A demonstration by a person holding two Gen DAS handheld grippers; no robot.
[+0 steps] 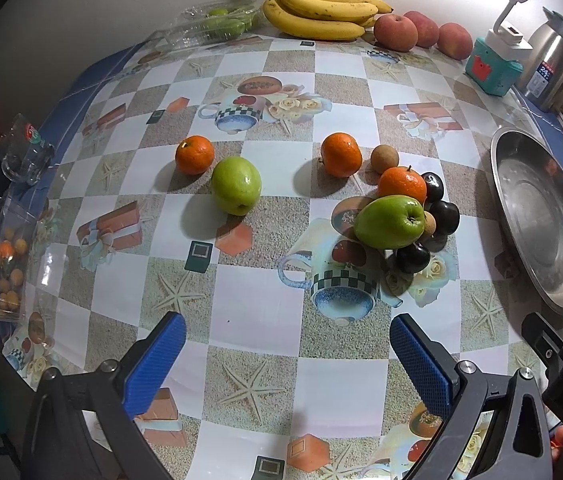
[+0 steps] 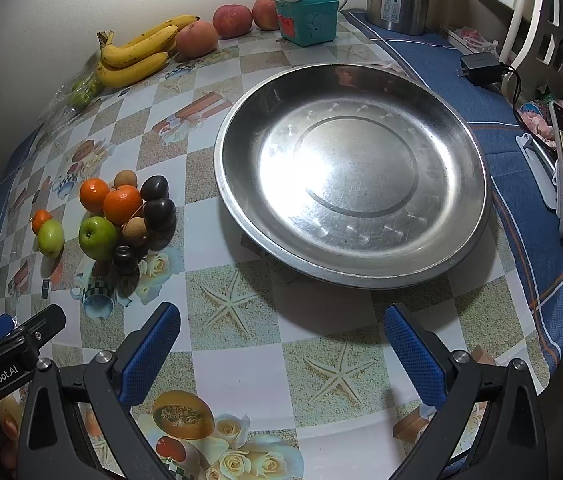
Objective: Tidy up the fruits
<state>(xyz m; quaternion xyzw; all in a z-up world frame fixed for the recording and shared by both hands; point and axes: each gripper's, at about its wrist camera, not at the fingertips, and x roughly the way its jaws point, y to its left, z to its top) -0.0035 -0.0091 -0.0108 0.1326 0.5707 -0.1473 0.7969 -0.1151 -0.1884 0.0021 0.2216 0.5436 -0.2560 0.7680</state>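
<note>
Three oranges (image 1: pixel 341 154), two green apples (image 1: pixel 390 221) and several dark plums (image 1: pixel 444 218) are lying mid-table (image 1: pixel 253 292), beside the empty steel plate (image 2: pixel 353 176) near the right edge. Both tongs, left (image 1: pixel 286 344) and right (image 2: pixel 281 334), are hanging released over the checkered cloth.

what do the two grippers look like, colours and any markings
Both are alike: black angular frames with silver bolts at the joints and two blue fingers with knurled pads. The left gripper shows in the right view with white "GenRobot.AI" lettering; the right gripper shows in the left view marked "DAS". No cables, hands or sleeves visible.
</note>
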